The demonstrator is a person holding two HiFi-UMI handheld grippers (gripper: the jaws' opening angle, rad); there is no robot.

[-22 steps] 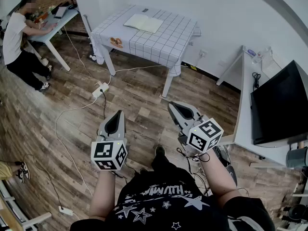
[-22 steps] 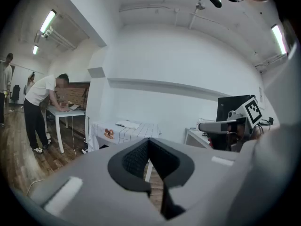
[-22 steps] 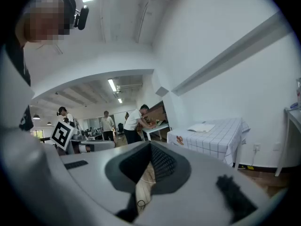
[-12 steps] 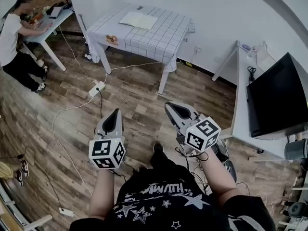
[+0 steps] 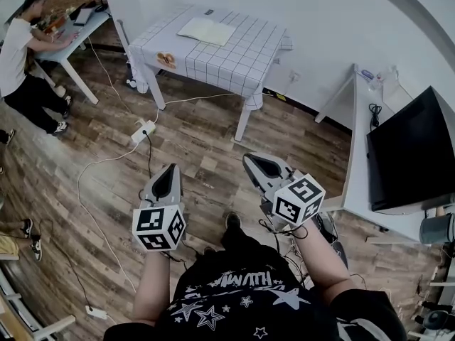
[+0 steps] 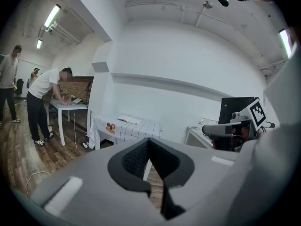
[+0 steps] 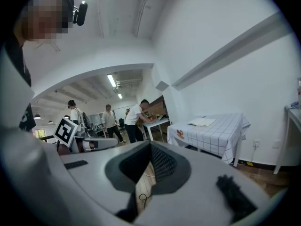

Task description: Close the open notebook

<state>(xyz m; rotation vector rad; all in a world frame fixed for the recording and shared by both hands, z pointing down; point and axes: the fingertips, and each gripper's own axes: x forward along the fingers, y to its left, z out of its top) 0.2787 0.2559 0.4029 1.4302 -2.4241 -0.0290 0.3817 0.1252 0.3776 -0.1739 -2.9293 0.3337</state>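
Head view: I'm only at the approach. The open notebook, pale flat pages, lies on the checked-cloth table, well ahead across the wood-plank floor. Left gripper and right gripper hang empty. Left gripper view: ribbed black pads pressed together, nothing between. Right gripper view: same, jaws closed. Next, I reckon: walk up and reach for a cover edge.

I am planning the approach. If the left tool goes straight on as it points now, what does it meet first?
Nothing near: wooden floor lies ahead of the left tool. Farther on its line seems to reach the checked-cloth table, probably its front edge below the notebook; depth is unclear.
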